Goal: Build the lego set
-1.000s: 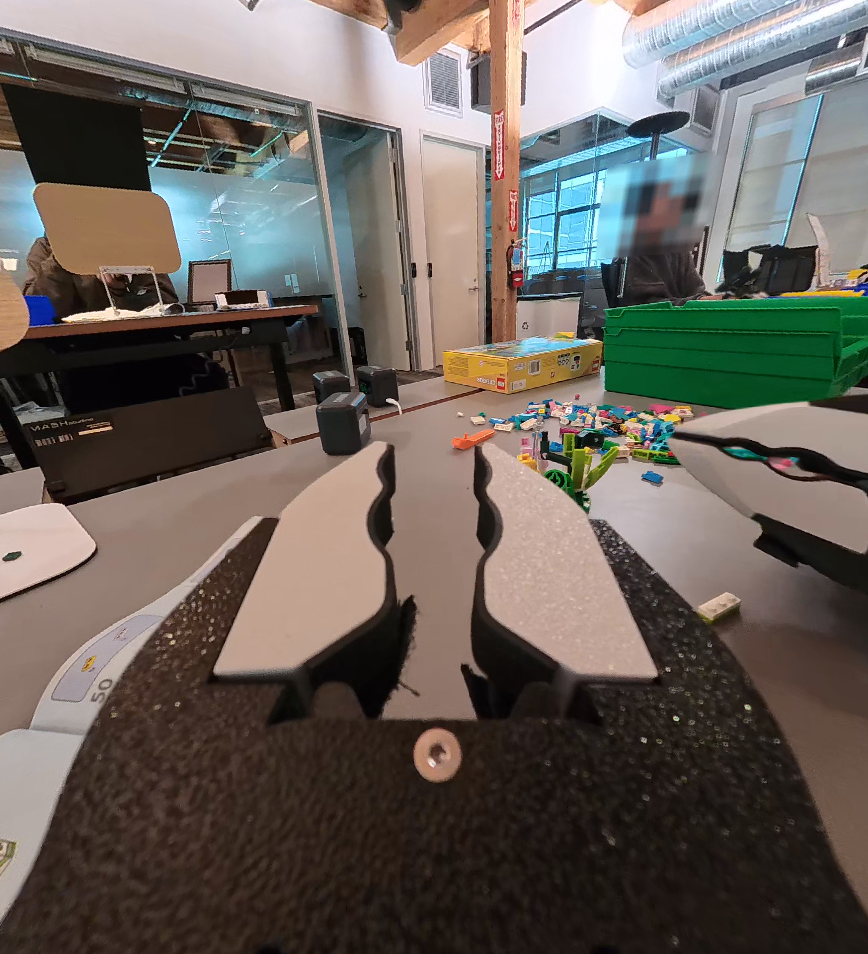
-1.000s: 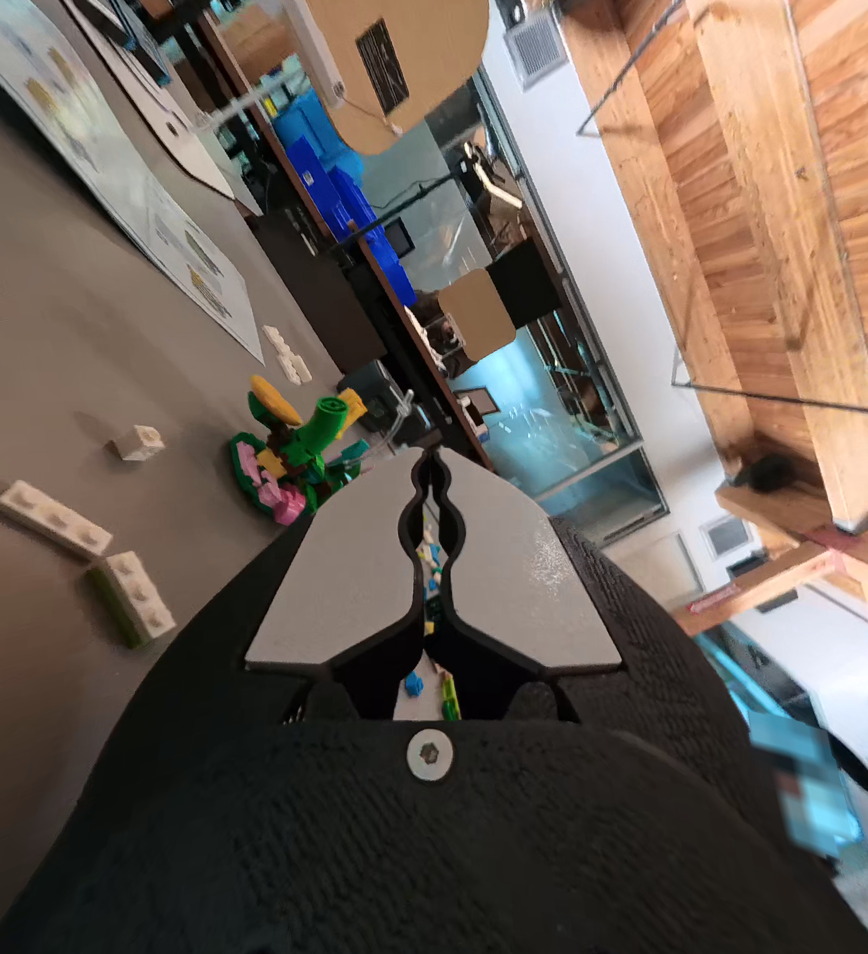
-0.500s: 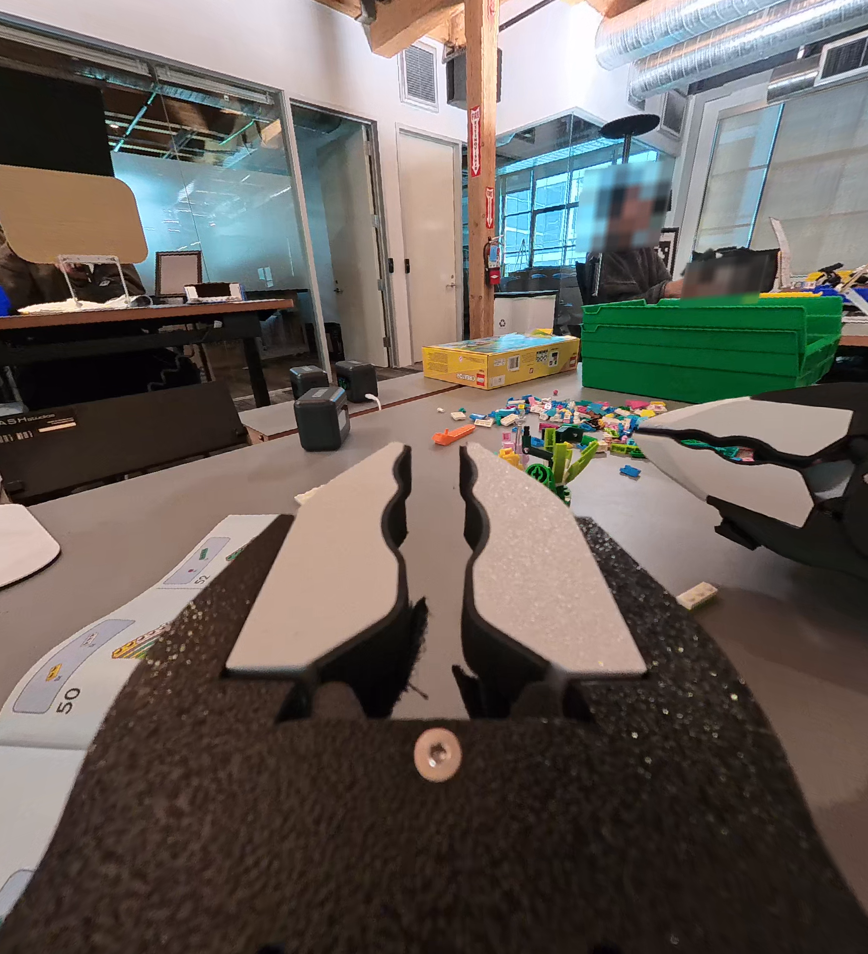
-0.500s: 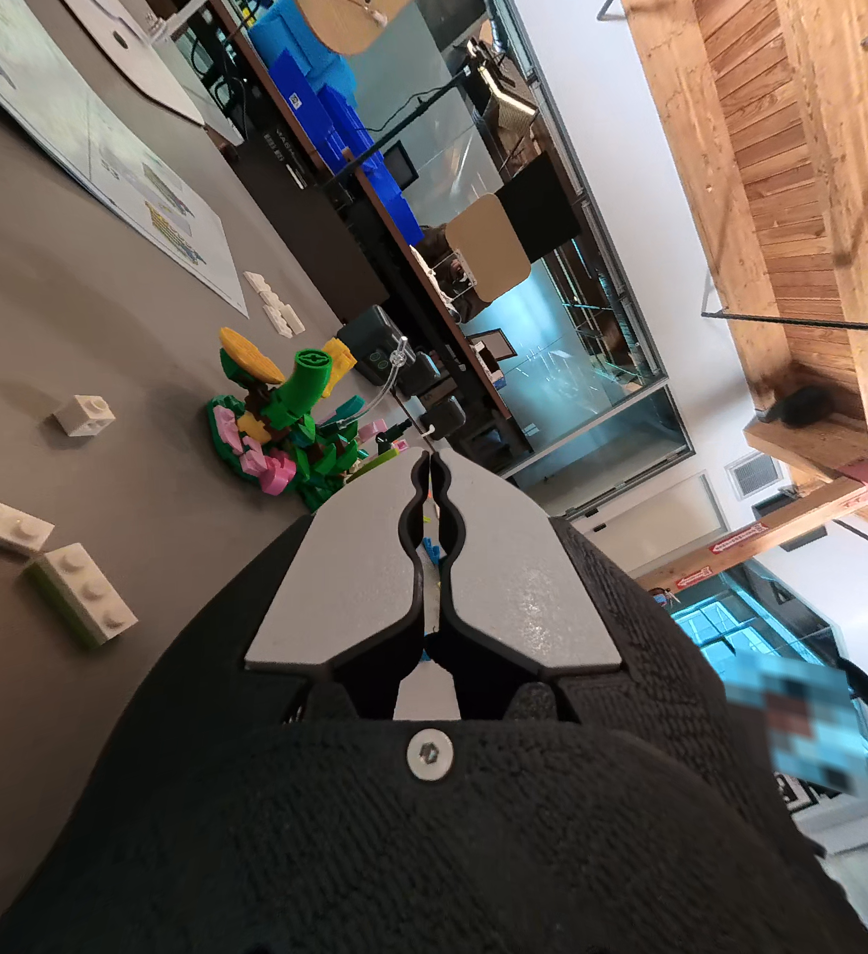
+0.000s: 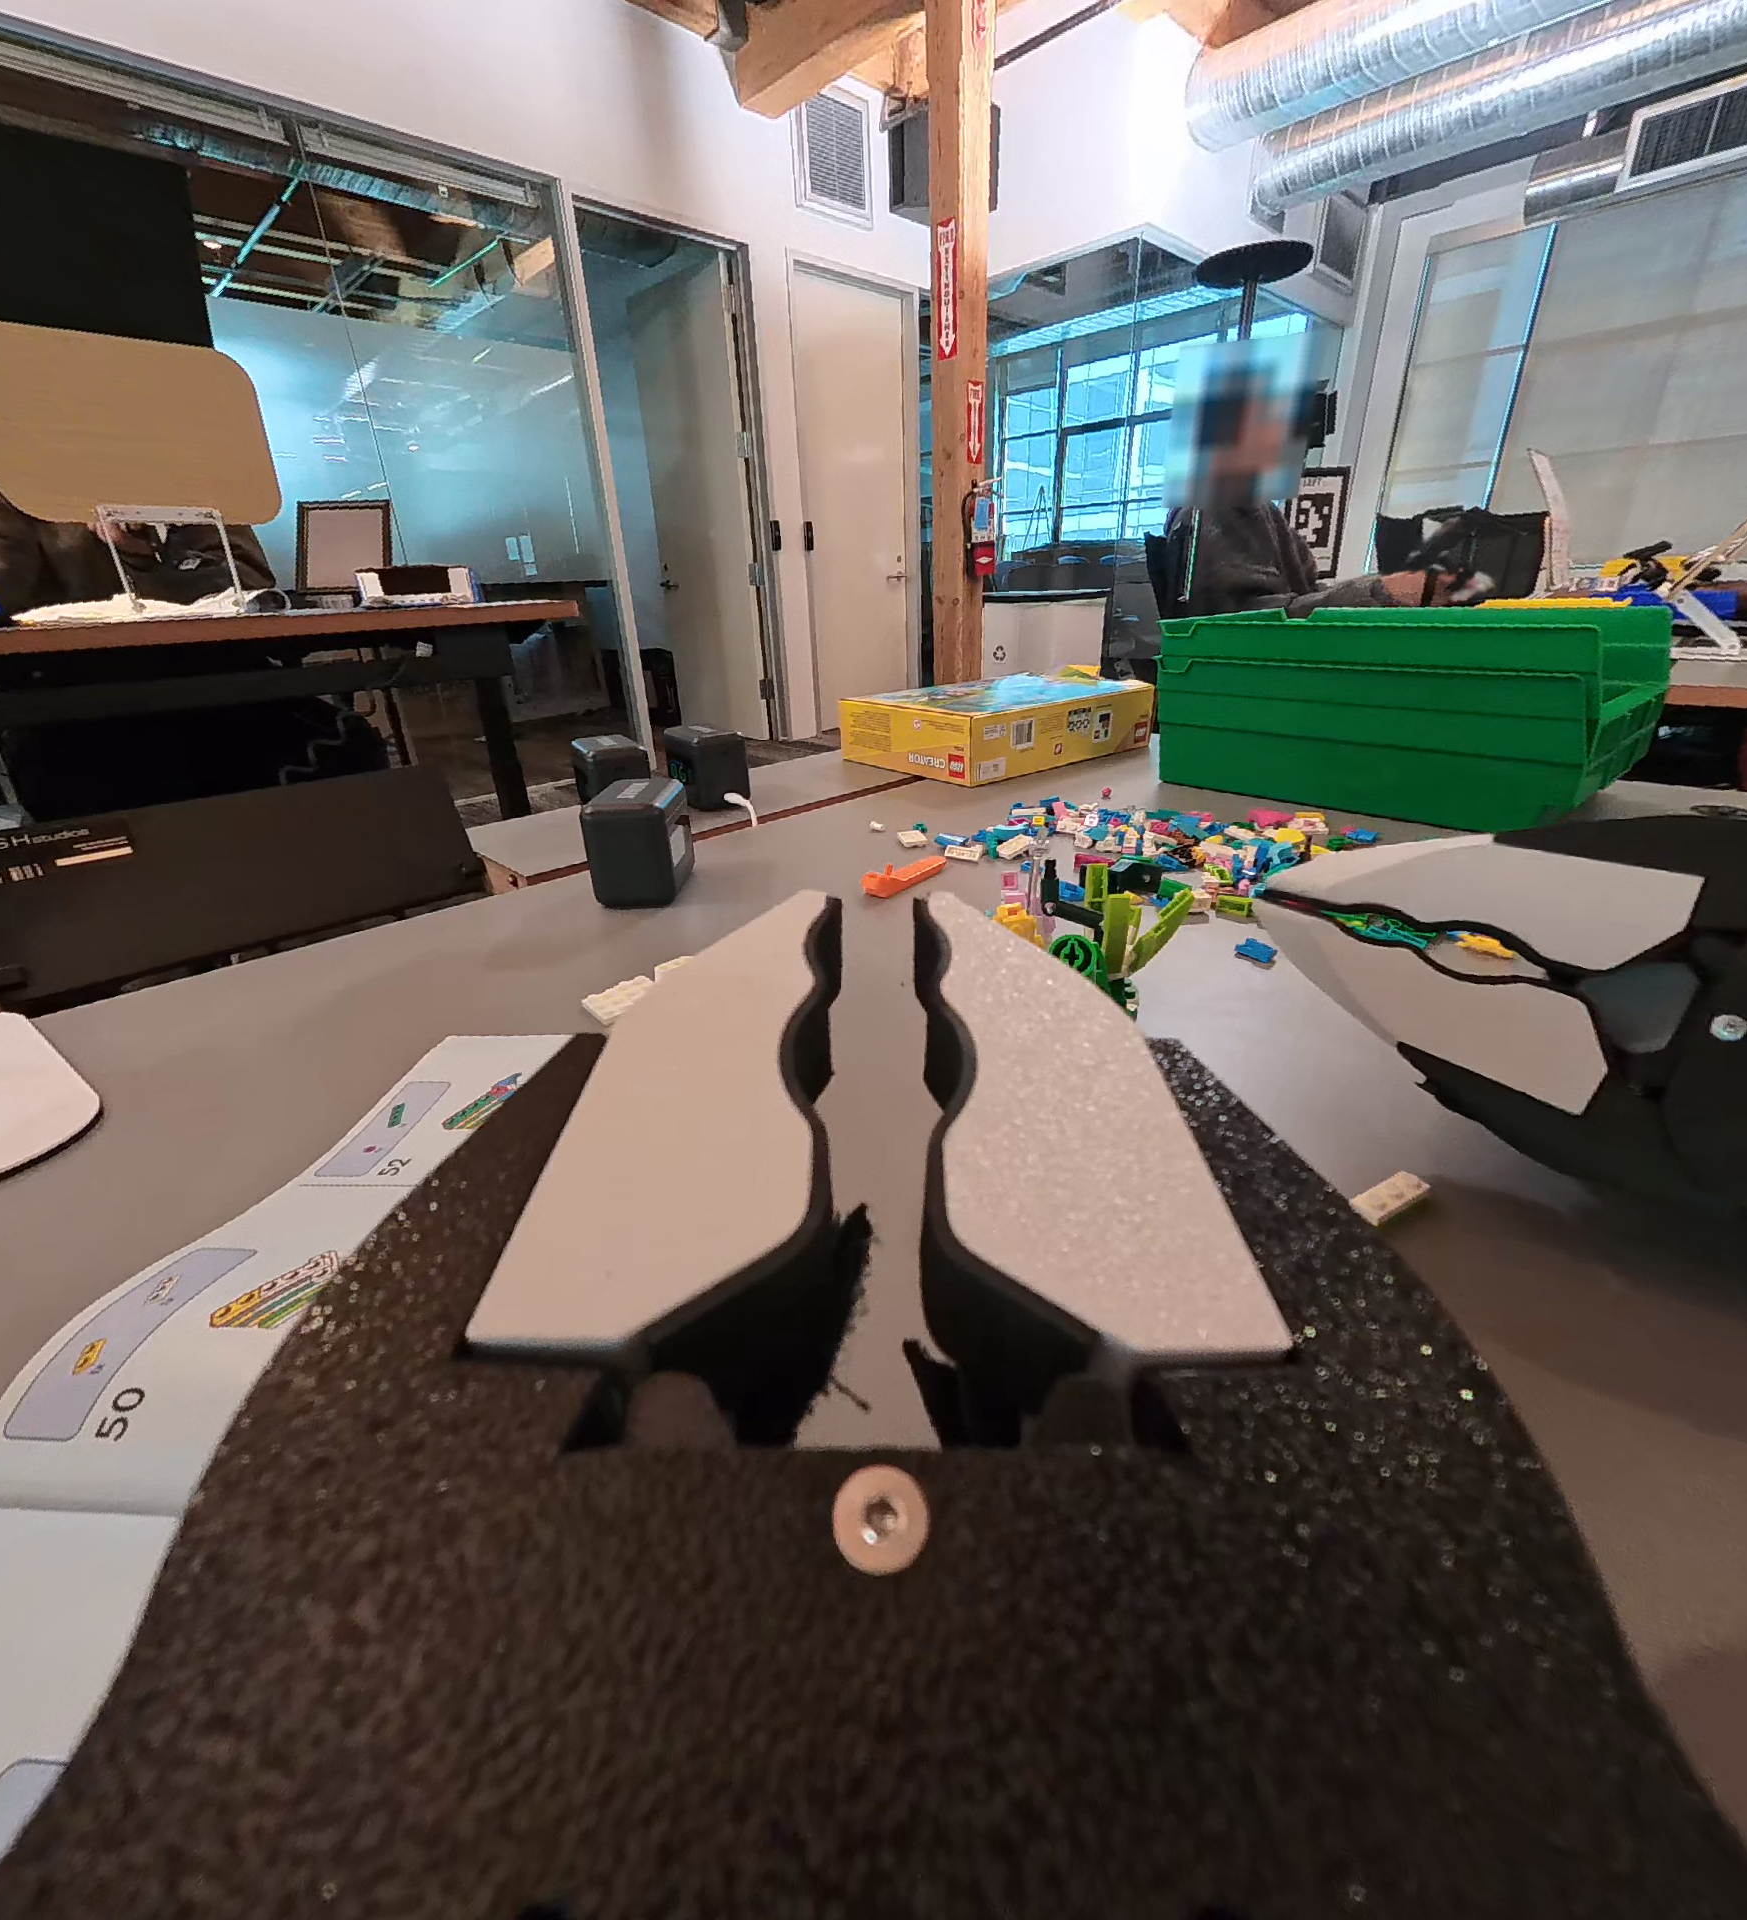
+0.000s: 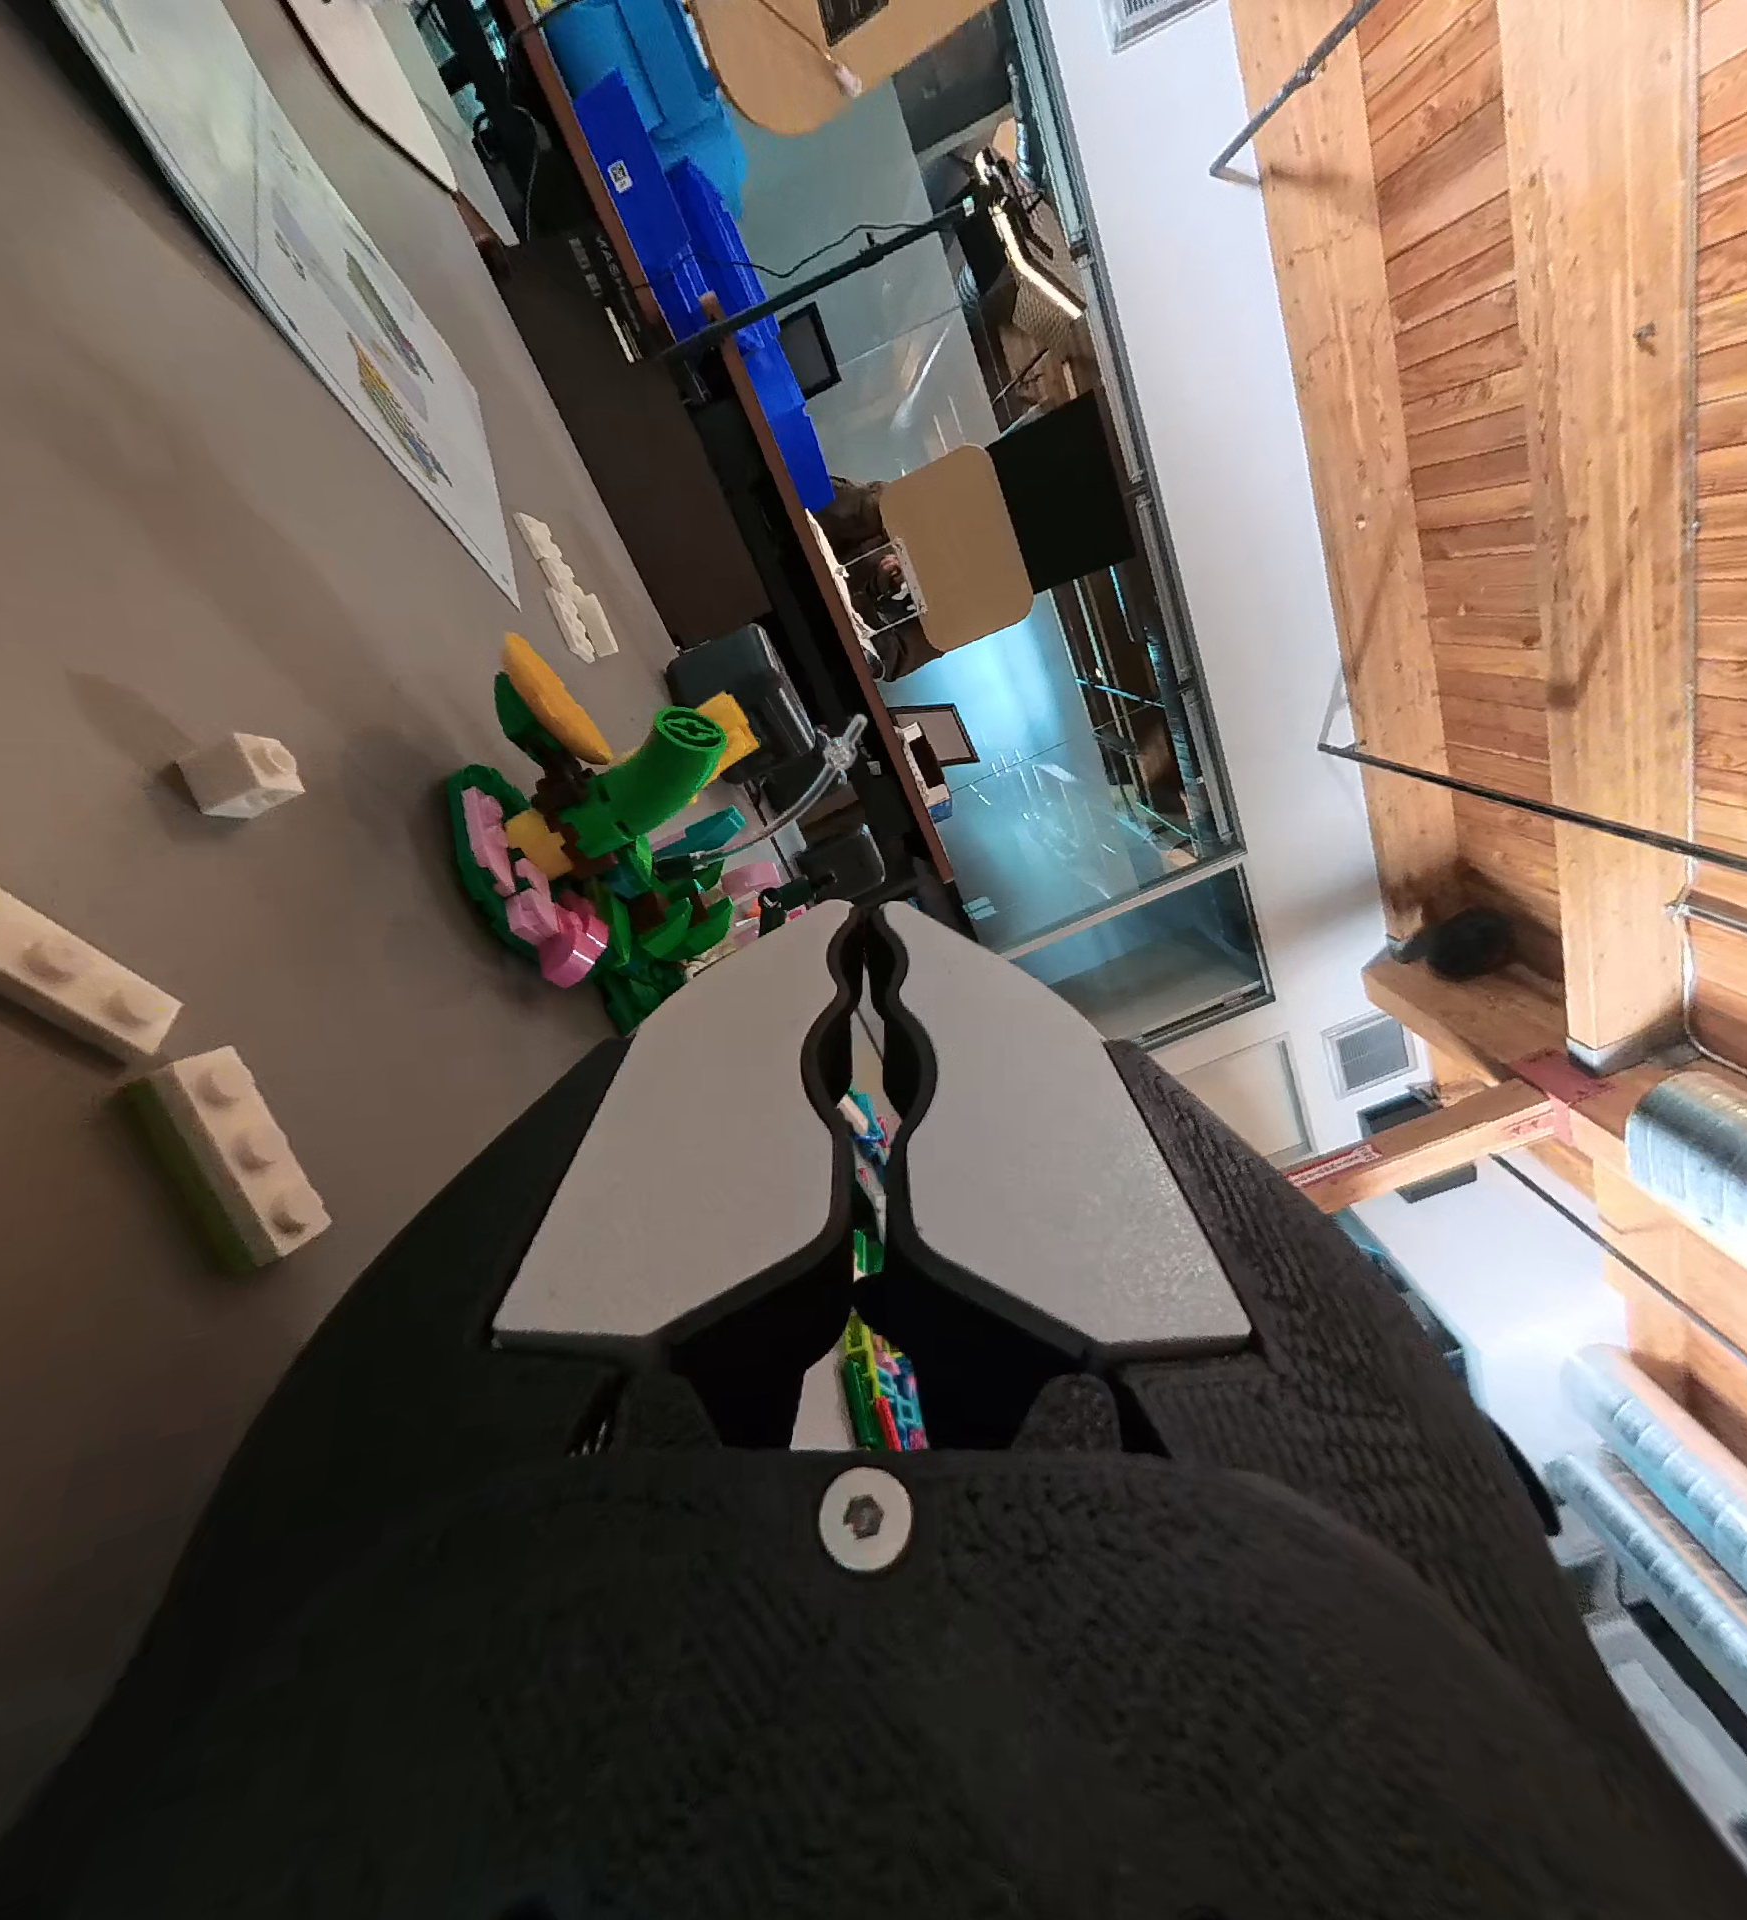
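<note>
- Since a second ago your left gripper (image 5: 874, 914) has narrowed its jaws, and the printed instruction sheet (image 5: 173, 1340) now shows more at its lower left; your right gripper (image 6: 864, 920) has stayed clenched and rolled on its side.
- Your left gripper's fingers (image 5: 703, 1101) stand a little apart with only bare grey table (image 5: 329, 997) showing between them; nothing is in its grasp.
- Your right gripper's tips meet with nothing held; in the left wrist view the same gripper (image 5: 1274, 902) lies to the right, just beside the brick plant model (image 5: 1108, 935).
- That green, pink and yellow plant model (image 6: 588, 862) stands on the table just left of your right gripper's tips, not touching them.
- White bricks lie near it: a small cube (image 6: 240, 774), a long plate (image 6: 38, 961), and a white brick on a lime base (image 6: 230, 1153).
- Stacked green bins (image 5: 1409, 707) sit at the far right of the table; you cannot tell what is in them.
- A closed yellow box (image 5: 994, 722) lies beside the bins, and a loose pile of coloured bricks (image 5: 1160, 836) is spread on the table in front of both.
- An orange piece (image 5: 905, 876) lies ahead of your left gripper's tips.
</note>
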A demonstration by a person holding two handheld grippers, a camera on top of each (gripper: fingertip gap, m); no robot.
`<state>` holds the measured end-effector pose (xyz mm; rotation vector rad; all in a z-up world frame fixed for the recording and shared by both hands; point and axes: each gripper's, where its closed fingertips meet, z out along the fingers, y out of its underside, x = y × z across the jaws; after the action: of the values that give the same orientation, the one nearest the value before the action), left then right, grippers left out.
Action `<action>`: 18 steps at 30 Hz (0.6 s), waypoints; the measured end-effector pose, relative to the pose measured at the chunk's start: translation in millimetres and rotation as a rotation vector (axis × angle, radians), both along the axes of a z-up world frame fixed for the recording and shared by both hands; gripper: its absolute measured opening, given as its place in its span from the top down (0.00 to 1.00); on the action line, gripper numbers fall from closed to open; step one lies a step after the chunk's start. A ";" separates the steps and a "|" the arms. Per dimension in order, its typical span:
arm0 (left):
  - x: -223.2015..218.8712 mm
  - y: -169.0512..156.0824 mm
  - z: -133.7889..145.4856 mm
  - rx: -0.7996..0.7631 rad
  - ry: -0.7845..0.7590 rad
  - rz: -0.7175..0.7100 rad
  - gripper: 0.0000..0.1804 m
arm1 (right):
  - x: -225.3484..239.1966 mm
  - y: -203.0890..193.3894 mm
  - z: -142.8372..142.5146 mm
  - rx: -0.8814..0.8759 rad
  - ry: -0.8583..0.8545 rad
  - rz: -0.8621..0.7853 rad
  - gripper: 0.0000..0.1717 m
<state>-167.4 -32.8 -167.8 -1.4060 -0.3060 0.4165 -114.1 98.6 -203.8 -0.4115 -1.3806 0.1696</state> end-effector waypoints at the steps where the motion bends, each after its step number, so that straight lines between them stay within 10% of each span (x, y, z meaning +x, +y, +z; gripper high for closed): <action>1: 0.2 0.0 0.0 0.000 -0.001 -0.001 0.93 | -0.2 -0.5 -0.4 0.007 -0.001 -0.001 1.00; 18: 2.3 1.0 -0.2 -0.003 0.000 -0.013 0.95 | -0.2 -10.8 -3.4 0.101 -0.014 0.017 1.00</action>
<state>-165.1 -31.8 -168.0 -1.4097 -0.2959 0.4065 -114.3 87.8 -207.2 -0.3174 -1.4002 0.1107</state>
